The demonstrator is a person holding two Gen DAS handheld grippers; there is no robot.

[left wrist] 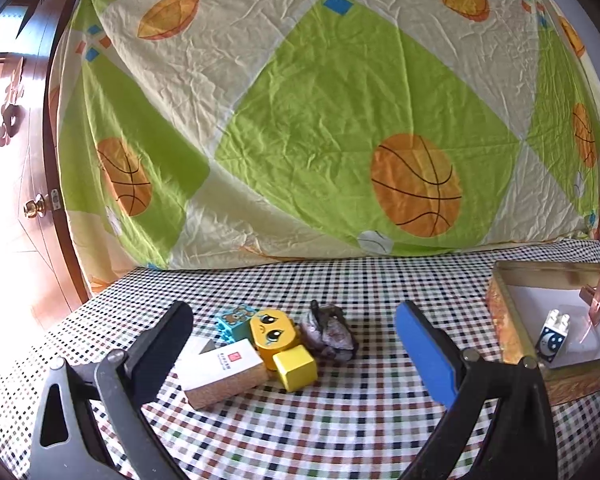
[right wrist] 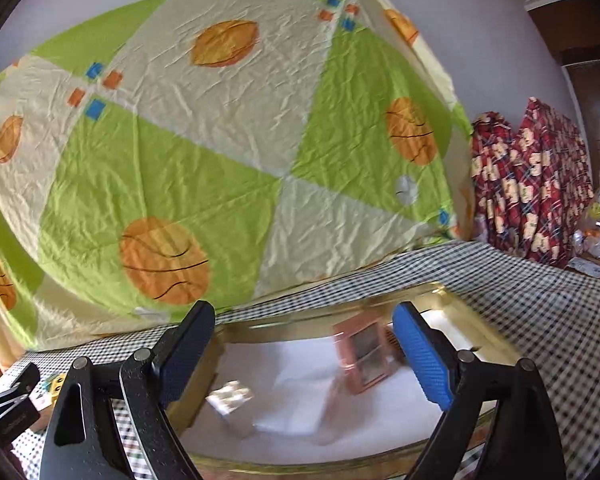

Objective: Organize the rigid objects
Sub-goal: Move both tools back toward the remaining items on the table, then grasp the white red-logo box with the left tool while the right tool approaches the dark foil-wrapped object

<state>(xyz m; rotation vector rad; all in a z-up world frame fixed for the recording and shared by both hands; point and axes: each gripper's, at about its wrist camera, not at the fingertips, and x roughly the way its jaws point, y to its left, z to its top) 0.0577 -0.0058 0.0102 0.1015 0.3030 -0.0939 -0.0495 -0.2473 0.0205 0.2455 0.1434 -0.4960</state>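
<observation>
My left gripper [left wrist: 296, 340] stood wide open with nothing between its pads, over the table covered in a small multicoloured checked cloth [left wrist: 340, 420]. Just ahead of it lay a cluster, touching or nearly so: a white-and-cork rectangular block [left wrist: 220, 376], a yellow wooden cube [left wrist: 295, 369], a yellow rounded block with a cartoon face [left wrist: 270, 336], a teal toy brick with a bear print [left wrist: 236, 320] and a grey crumpled lump [left wrist: 330, 334].

My right gripper [right wrist: 304, 356] also gaped wide and empty, above the shallow gold-rimmed tin tray [right wrist: 460, 300] near the table's right edge.

Only the left view showed sharply the white-and-blue moon-print toy brick [left wrist: 553, 336] and pink frame-like piece [left wrist: 598, 300] in the tray, and a wooden door [left wrist: 32, 184]. Only the right showed red patterned fabric [right wrist: 532, 184]. A green-and-cream basketball-print sheet [left wrist: 300, 120] hung behind.
</observation>
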